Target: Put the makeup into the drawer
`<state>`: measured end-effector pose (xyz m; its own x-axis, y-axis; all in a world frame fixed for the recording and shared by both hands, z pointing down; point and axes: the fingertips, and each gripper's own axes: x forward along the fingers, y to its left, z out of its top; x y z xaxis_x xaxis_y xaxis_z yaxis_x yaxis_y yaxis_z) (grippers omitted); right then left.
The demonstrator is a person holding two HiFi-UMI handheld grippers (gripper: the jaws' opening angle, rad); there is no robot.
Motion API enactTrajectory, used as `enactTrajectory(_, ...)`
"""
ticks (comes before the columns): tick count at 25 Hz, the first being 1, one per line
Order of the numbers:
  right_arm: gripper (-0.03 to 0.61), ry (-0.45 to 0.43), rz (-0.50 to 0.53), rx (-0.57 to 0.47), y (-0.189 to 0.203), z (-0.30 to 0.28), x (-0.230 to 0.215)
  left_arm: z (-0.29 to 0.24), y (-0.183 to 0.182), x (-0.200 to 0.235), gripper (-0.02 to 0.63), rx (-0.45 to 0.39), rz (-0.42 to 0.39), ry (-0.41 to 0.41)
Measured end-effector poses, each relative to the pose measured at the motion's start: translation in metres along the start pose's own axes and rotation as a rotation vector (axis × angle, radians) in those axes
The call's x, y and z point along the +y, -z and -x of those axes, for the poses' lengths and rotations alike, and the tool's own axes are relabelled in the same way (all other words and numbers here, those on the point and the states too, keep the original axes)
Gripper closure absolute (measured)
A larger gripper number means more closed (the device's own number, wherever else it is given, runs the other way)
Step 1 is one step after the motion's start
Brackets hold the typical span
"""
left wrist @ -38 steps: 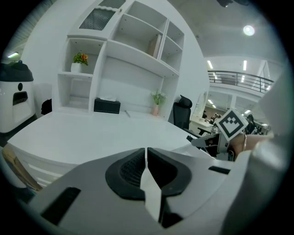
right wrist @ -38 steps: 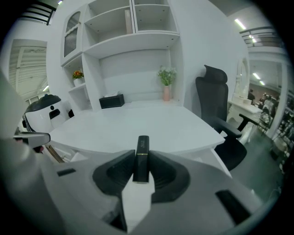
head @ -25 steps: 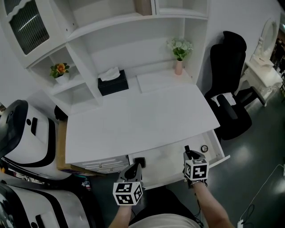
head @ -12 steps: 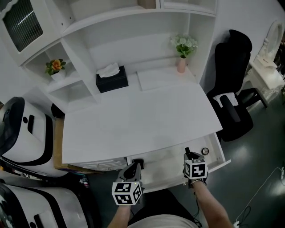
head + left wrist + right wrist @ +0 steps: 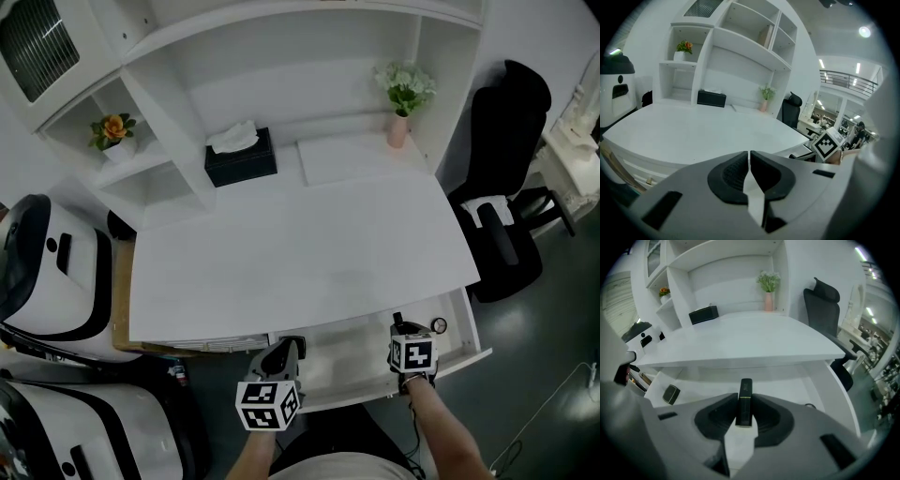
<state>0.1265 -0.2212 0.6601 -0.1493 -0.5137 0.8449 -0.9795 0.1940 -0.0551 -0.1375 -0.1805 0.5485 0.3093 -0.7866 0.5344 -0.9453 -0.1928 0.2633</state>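
The drawer [image 5: 352,358] stands pulled out from under the near edge of the white bench [image 5: 300,253], toward the person. The right claw [image 5: 401,330] hangs over the right part of the drawer, tilted steeply down, and is grasping the makeup [image 5: 746,392]. This is a slim black stick with a thin pale band, pinched upright between the two dark pads, its far end poking out past the fingertips toward the drawer's floor. Whether the stick touches that floor cannot be told. The left claw [image 5: 749,161] is at the drawer's near left corner, its jaws clenched together with nothing between them. Just beside it, in the drawer's left end, lies a small dark compact [image 5: 293,343]. A small round thing [image 5: 438,325] lies in the far right corner of the drawer, near the right claw, too small to make out further. At the far side of the bench a black tissue box [image 5: 241,161] stands to the left and a pink vase of pale flowers [image 5: 400,122] to the right. An orange flower in a white pot [image 5: 112,136] sits on a side shelf at far left. A black chair [image 5: 511,159] stands right of the bench.
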Motion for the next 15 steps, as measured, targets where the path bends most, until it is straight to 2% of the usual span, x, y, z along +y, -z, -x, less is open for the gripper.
enactTrajectory(15,0.477,-0.014,0.011,0.091,0.005,-0.044,-0.012,-0.018,0.002,0.008,0.595,0.031,0.018,-0.048)
